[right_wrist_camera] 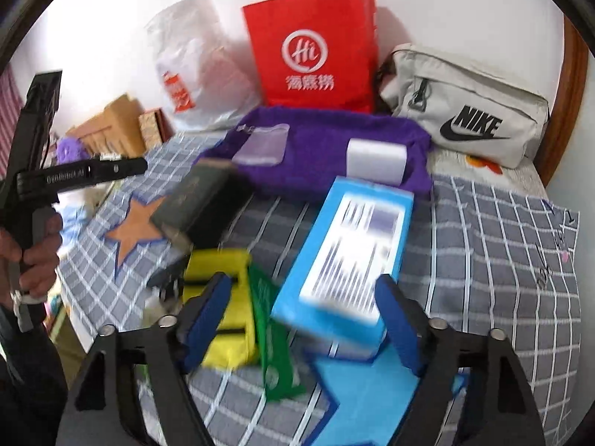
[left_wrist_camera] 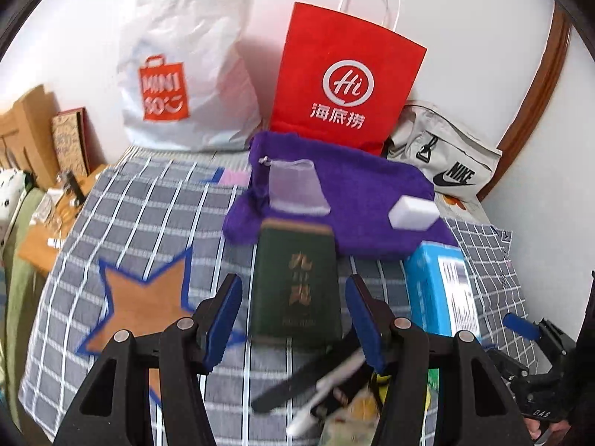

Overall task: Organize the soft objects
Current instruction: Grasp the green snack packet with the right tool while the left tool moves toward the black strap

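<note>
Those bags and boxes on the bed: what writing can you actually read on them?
"MINI SO": white plastic bag.
"Hi" and "海底捞": red paper bag.
"NIKE": grey pouch.
Gold characters on the green box: too blurred to read.
Label on the blue box: blurred, unreadable.

- Bedspread (left_wrist_camera: 156,200): grey with a white grid, orange star outlined in blue
- Towel (left_wrist_camera: 357,186): purple
- Paper bag (left_wrist_camera: 346,74): red, white logo
- Box (right_wrist_camera: 353,245): light blue
- Pouch (right_wrist_camera: 219,308): yellow

Both wrist views look steeply down, close, sharing the purple towel (left_wrist_camera: 353,200).
</note>
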### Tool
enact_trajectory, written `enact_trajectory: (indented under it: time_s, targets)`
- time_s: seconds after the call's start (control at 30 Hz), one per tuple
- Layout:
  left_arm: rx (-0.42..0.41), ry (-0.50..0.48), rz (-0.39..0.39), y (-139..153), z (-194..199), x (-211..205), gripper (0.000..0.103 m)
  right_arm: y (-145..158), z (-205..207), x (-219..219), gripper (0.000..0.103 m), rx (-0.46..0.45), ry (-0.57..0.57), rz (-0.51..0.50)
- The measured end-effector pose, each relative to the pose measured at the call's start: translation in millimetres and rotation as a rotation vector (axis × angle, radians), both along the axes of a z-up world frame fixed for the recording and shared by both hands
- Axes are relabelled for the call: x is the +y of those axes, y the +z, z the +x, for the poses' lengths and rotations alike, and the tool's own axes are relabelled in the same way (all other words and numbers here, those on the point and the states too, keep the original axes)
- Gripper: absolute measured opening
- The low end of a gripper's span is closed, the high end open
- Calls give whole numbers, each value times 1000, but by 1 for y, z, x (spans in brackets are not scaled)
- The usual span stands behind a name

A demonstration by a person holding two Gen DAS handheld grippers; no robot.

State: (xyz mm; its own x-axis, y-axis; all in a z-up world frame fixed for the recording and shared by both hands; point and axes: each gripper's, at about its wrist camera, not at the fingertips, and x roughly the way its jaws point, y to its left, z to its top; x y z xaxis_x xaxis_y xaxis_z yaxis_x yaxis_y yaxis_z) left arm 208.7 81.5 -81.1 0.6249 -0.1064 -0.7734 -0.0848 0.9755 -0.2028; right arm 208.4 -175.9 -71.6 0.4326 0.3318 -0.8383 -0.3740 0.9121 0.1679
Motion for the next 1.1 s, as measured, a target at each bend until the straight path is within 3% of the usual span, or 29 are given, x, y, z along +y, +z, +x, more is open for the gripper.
enact_trajectory:
  time_s: [0.2, 0.4, 0.43, 0.47, 0.53, 0.63, 0.87, 1.03, 1.1]
  targets:
    - [0, 11, -9, -15, -33, 1, 56, -29, -32, 11, 65, 29, 54, -68]
    - [29, 5, -18, -36, -52, 4, 56, -60, -36, 20, 50, 38, 72, -140]
    - [36, 5, -18, -40, -54, 5, 56, -66, -35, 21, 41, 46, 78, -139]
    - [44, 8, -16, -42, -56, 5, 56, -72, -35, 20, 24, 57, 78, -134]
    - [49, 8, -13, -45, -60, 7, 56, -74, -37, 17, 10, 67, 81, -98]
    - [49, 13, -16, -46, -65, 9, 56, -65, -50, 14, 9, 42, 82, -108]
    - [58, 15, -24, -55, -70, 10, 56, -57, -89, -3, 10, 83, 72, -79]
    - [75, -5, -28, -65, -69, 7, 56, -71, -84, 1, 11, 90, 70, -95]
    - [74, -18, -26, -67, -68, 6, 56, -74, -78, 5, 18, 89, 76, -78]
